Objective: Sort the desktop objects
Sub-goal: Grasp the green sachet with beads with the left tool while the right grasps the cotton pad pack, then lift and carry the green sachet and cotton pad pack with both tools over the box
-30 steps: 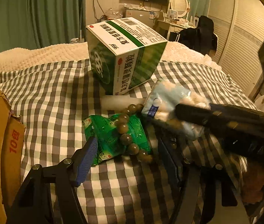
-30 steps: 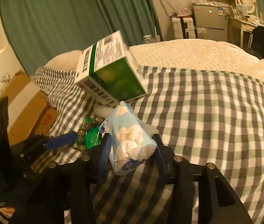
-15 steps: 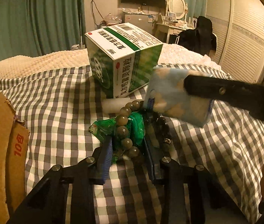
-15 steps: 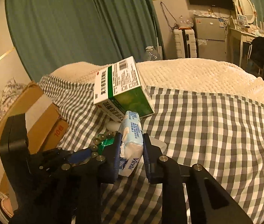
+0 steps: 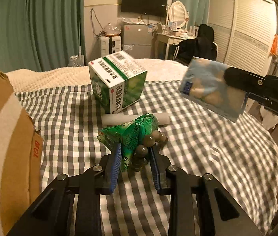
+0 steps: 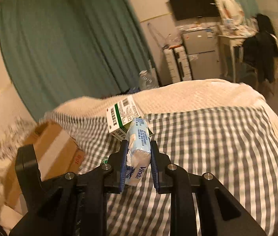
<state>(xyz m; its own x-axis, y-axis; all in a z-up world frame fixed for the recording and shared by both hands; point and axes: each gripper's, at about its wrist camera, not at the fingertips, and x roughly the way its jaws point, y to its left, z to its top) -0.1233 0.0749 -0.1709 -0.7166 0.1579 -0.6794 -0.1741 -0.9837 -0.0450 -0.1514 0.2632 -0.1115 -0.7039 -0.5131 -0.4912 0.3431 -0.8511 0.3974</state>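
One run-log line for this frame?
left gripper: shut on green packet and bead bracelet | right gripper: shut on tissue pack | medicine box: on bed

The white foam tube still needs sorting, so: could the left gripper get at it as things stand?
Probably not yet. The left gripper is shut on the green packet and bead bracelet, so it is full. The white foam tube lies uncovered just beyond, before the medicine box.

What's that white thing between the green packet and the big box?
A white foam stick lies on the checked cloth between the green packet and medicine box, seen in the left wrist view.
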